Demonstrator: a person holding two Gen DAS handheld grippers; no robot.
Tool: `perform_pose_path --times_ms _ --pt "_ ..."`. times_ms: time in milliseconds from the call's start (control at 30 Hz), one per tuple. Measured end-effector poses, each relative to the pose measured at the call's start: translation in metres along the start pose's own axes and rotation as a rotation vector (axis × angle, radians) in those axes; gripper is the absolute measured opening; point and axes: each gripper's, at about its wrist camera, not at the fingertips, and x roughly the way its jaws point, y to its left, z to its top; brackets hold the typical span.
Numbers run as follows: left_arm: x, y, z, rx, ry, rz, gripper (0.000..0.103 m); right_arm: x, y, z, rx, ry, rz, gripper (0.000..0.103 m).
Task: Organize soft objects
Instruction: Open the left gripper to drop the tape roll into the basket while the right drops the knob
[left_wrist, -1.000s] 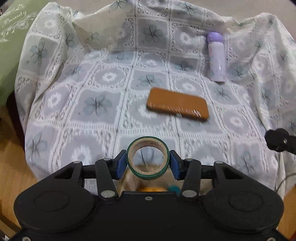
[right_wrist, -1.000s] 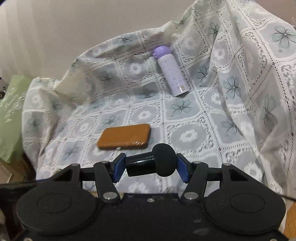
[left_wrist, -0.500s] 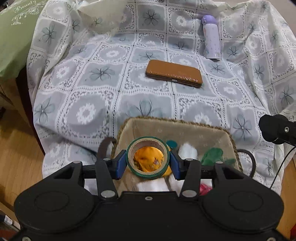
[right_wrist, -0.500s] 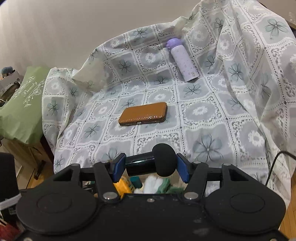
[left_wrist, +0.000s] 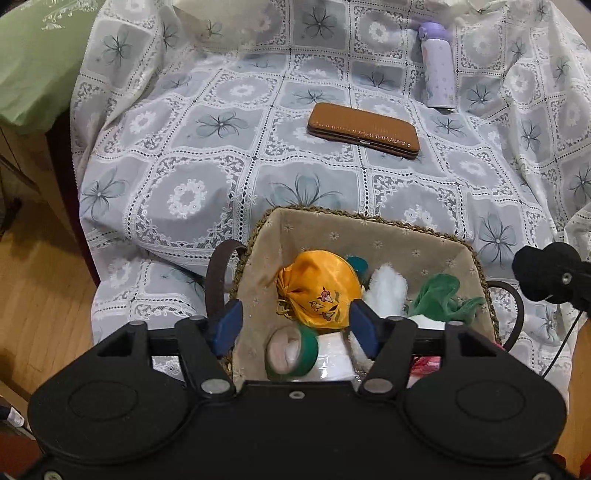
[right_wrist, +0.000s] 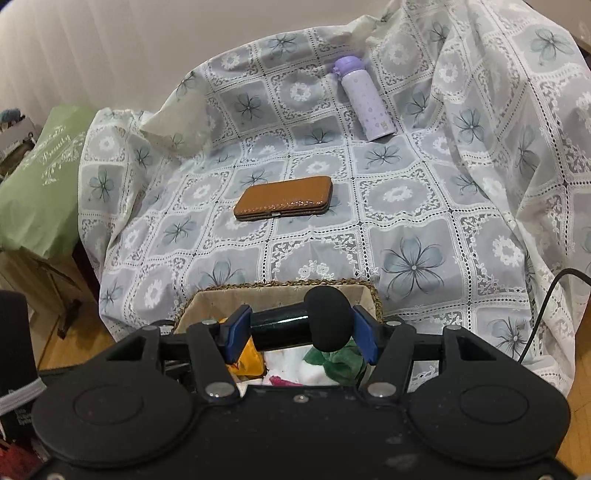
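Green tape roll (left_wrist: 291, 352) sits loose in the basket (left_wrist: 373, 230), below my left gripper (left_wrist: 295, 326), whose jaws have just been opening and now stand spread with nothing between the blue pads (left_wrist: 229, 325); the roll lies tilted on something white and clear, just beside the yellow satin pouch (left_wrist: 319, 288). A white fluffy thing (left_wrist: 388, 286) and a green cloth (left_wrist: 439, 297) fill the rest of the lined basket, which stands at the near edge of the lace cover (left_wrist: 207, 155). So I judge the drop of the tape done, and the step in hand is the second delivery: my right gripper (right_wrist: 301, 328) is pinching a black microphone (right_wrist: 328, 321) crosswise, handle against one pad and foam head against the other, and it hangs above the near part of the same basket (right_wrist: 280, 286). The next move, I think, calls for bringing that hand a little further over the opening before letting go, so the microphone falls inside the rim and not on it. Both my tools tip downward toward the basket, side by side, the right one showing at the edge of the left view. Farther off on the cover lie a brown case (left_wrist: 364, 129) and a lilac bottle (left_wrist: 437, 70), well apart from each other and untouched.
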Motion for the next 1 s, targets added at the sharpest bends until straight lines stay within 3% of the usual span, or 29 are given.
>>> perform_pose_path --times_ms 367,467,767,1000 --pt "-0.007 0.000 -0.002 0.014 -0.013 0.031 0.067 0.000 0.007 0.002 -0.026 0.001 0.014 0.058" --pt "-0.007 0.001 -0.003 0.011 -0.012 0.039 0.080 0.000 0.009 0.003 -0.033 0.000 0.021 0.059" --pt "-0.012 0.003 -0.003 0.016 -0.035 0.065 0.081 -0.003 0.013 0.005 -0.043 -0.030 0.037 0.065" --pt "-0.013 0.004 -0.003 0.010 -0.036 0.072 0.083 -0.006 0.007 0.005 -0.048 -0.036 -0.001 0.072"
